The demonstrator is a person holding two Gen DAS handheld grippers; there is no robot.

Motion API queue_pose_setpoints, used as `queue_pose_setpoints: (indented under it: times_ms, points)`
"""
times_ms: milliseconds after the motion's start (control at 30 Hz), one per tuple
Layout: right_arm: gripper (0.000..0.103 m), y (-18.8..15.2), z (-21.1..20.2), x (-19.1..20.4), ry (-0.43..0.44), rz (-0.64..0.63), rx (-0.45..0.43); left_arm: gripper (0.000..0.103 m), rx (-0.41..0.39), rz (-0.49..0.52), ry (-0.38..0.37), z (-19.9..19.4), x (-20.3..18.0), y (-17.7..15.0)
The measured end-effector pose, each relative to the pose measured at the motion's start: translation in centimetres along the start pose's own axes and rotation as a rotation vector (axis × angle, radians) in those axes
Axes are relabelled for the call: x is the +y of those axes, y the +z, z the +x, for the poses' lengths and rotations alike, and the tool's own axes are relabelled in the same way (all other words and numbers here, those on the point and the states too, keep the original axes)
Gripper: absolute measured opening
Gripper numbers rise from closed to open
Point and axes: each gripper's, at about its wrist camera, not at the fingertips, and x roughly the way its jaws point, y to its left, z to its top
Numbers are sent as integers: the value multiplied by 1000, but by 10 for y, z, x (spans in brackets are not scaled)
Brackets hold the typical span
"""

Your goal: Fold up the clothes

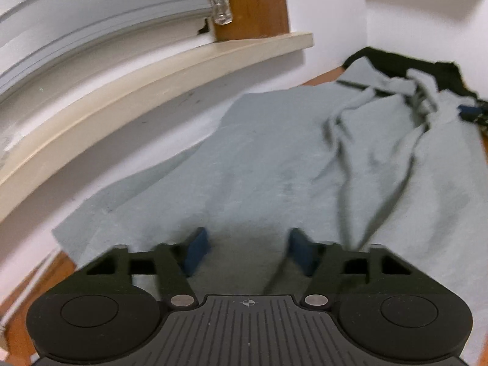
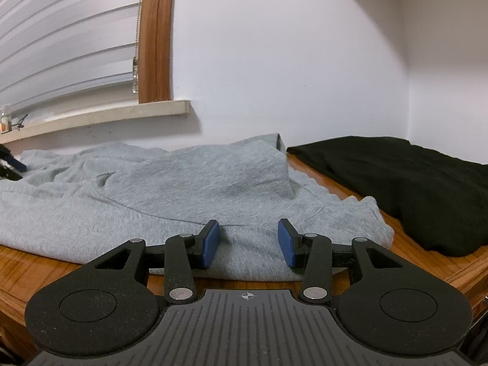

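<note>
R gripper sits low at the near hem of the grey sweatshirt, fingers spread, gripping nothing; L gripper likewise parted, empty, over the same garment; sweatshirt is spread on the wooden table w/ one part flat, rest rumpled, so folding looks partial at best; black garment lies beside it in a neater slab, poss. folded.
</note>
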Motion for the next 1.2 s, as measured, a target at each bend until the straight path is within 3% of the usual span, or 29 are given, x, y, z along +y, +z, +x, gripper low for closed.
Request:
queue_pose_setpoints:
  times_ms: [67,200,300,367,533,600,733,1000,1200]
  points:
    - [43,0,0,0,0,0,1,24,24,-30,49,5,7,4]
    - [43,1,0,-1,4,-4,5,25,16,-18,145,15,12,7]
    - [43,1,-1,-2,8,-4,5,35,2,-69,141,14,15,7]
    - [43,1,-1,-2,8,-7,5,56,-13,-91,159,7,14,4]
    - [43,0,-1,-2,8,-1,-4,58,-102,-127,106,-31,-7,-8]
    - [43,-1,-1,-2,7,3,-9,58,-92,-80,74,-42,-22,-13]
    - [43,-1,-1,-2,5,3,-10,58,-63,-29,95,-69,-24,-29]
    - [43,0,-1,-3,7,9,-3,61,-9,-201,52,-102,9,-74]
    - [43,0,-1,-2,6,13,0,60,-49,-369,-3,-108,20,-101]
